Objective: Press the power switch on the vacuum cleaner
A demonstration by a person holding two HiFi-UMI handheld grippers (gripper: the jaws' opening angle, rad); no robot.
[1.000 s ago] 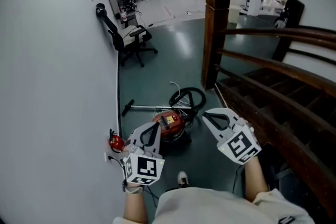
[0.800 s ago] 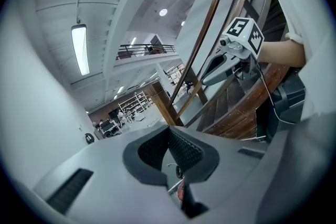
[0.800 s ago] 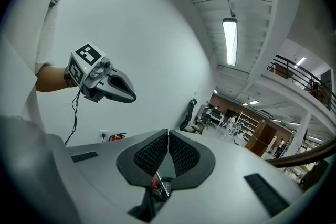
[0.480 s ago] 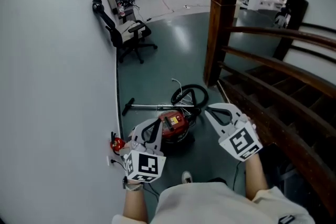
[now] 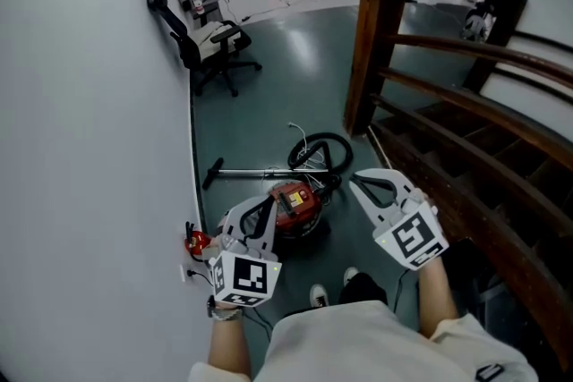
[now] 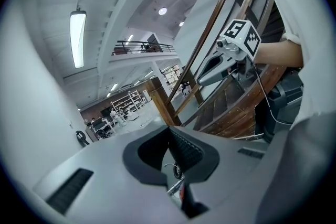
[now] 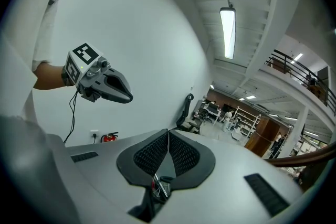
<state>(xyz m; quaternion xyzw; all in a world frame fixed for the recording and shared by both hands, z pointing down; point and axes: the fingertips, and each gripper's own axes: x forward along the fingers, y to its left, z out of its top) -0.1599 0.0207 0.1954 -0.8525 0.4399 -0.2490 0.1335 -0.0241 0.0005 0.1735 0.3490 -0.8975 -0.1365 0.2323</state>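
The vacuum (image 5: 294,203) lies on the floor (image 5: 269,76) below you, near the wall (image 5: 89,148). Its hose (image 5: 320,158) is looped beyond it and its wand (image 5: 246,173) stretches toward the wall. It looks like a hard-shelled red canister, stiff and probably fairly heavy, yet likely to roll or slide if shoved sideways.

You needn't take hold of it. The switch should sit on top of the shell, though from here it is too small to pick out. A blunt push straight down should keep the body from scooting.

Your left gripper (image 5: 268,208) hovers over the canister's near left edge, jaws closed together on nothing. Its own view shows the pads meeting, with only a sliver of the vacuum beneath them. Your right gripper (image 5: 357,181) hangs just right of the canister, apart from it, jaws likewise together and empty. Either closed tip would serve as a pressing finger.

An extinguisher (image 5: 198,241) stands against the wall at your left, and a stair rail (image 5: 466,116) runs along your right.
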